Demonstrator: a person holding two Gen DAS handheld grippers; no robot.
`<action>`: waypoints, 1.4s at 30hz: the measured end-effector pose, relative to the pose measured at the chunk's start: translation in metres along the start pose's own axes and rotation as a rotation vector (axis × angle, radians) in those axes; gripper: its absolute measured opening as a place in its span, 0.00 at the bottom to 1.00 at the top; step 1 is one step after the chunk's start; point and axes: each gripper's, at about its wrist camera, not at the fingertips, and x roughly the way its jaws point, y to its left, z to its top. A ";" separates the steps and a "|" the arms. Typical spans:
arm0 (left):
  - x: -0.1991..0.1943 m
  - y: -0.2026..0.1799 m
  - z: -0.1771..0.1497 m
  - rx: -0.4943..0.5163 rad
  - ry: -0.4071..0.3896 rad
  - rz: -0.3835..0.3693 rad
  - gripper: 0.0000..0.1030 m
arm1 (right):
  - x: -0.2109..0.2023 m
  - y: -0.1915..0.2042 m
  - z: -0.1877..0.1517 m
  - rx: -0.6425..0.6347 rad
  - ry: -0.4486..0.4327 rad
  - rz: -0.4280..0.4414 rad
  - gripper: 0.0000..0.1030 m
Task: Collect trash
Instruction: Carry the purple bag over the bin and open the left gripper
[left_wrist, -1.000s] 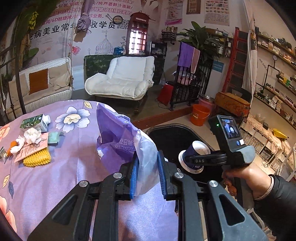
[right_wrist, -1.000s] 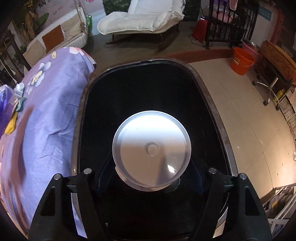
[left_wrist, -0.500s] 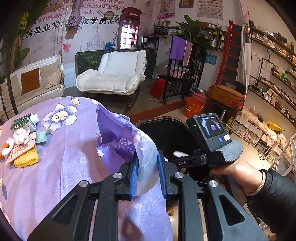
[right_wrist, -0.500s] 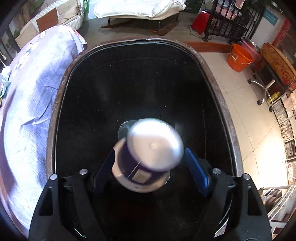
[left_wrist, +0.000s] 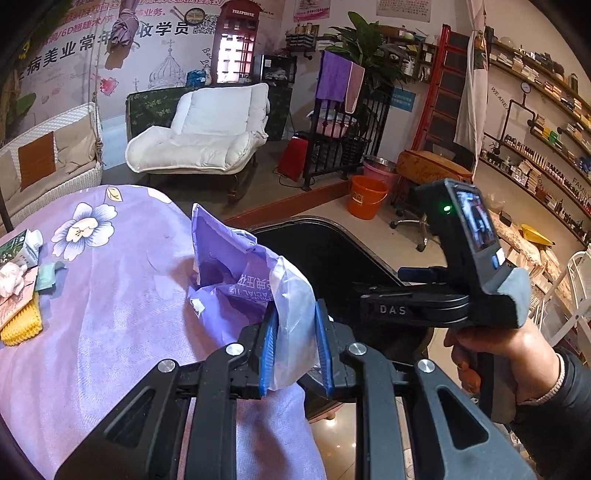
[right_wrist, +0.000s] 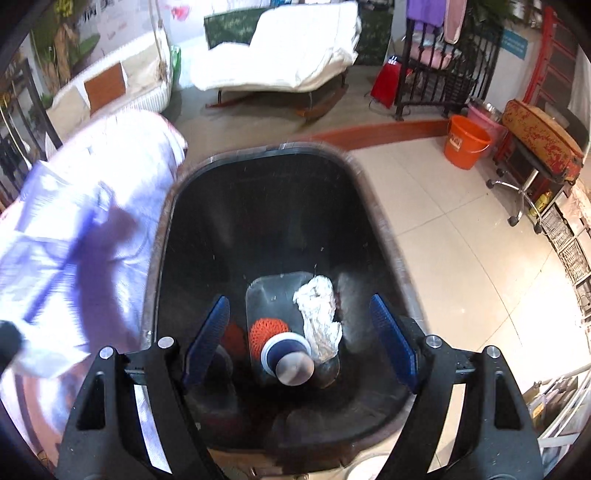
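the purple plastic bag (left_wrist: 236, 273) is looking light, thin and crinkly, the kind of thing that is going to flop and catch air rather than fall straight, so a pinch on a gathered fold near its white end is probably the safest hold. the left gripper (left_wrist: 295, 350) is doing just that: its blue fingers (left_wrist: 267, 350) are standing narrow and pressing on the pale end of the bag, which is hanging over the edge of the purple flowered bench (left_wrist: 92, 314), just beside the black bin (right_wrist: 266, 236).

the right gripper (right_wrist: 299, 332) is hovering over the bin with its fingers (right_wrist: 393, 339) wide apart and nothing between them. the jaws have just been opening, and the cup (right_wrist: 290, 356) is lying loose at the bottom of the bin, next to a crumpled white paper (right_wrist: 319, 314) and an orange net (right_wrist: 267, 330) (all light, soft scraps). more litter is waiting at the far side of the bench, including a yellow sponge (left_wrist: 22, 326).
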 end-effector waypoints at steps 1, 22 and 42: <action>0.004 -0.003 0.001 0.005 0.008 -0.007 0.21 | -0.004 -0.004 0.000 0.011 -0.016 -0.004 0.76; 0.077 -0.061 0.016 0.114 0.126 -0.102 0.21 | -0.057 -0.094 -0.038 0.263 -0.131 -0.075 0.78; 0.114 -0.079 0.015 0.178 0.195 -0.093 0.72 | -0.057 -0.130 -0.057 0.342 -0.127 -0.108 0.80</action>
